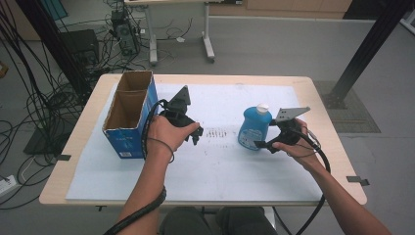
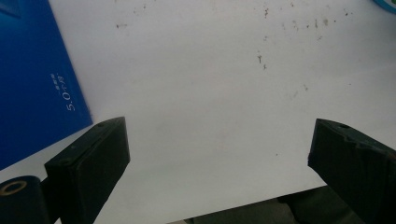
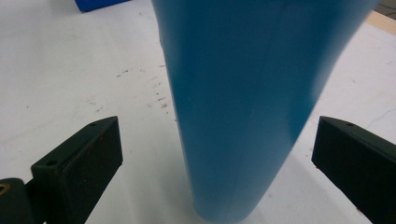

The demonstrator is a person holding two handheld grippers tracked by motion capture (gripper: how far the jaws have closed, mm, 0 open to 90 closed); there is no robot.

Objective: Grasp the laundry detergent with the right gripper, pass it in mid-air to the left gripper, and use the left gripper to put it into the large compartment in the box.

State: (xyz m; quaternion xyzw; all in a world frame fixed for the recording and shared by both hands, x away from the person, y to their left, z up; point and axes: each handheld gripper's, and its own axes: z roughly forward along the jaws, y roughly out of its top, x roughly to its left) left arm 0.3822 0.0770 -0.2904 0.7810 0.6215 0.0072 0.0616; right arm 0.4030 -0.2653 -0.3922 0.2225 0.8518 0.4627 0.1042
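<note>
Right gripper (image 1: 268, 143), jaws spread, brackets the upright blue plastic bottle (image 3: 243, 102) without touching; left gripper (image 2: 219, 154) gapes over bare white sheet (image 2: 201, 84).

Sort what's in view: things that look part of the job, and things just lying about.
Likely in play:
bottle, between the open jaws of the right gripper
box
left gripper, open
mat

Lying about:
floor cables
far desk legs
</note>
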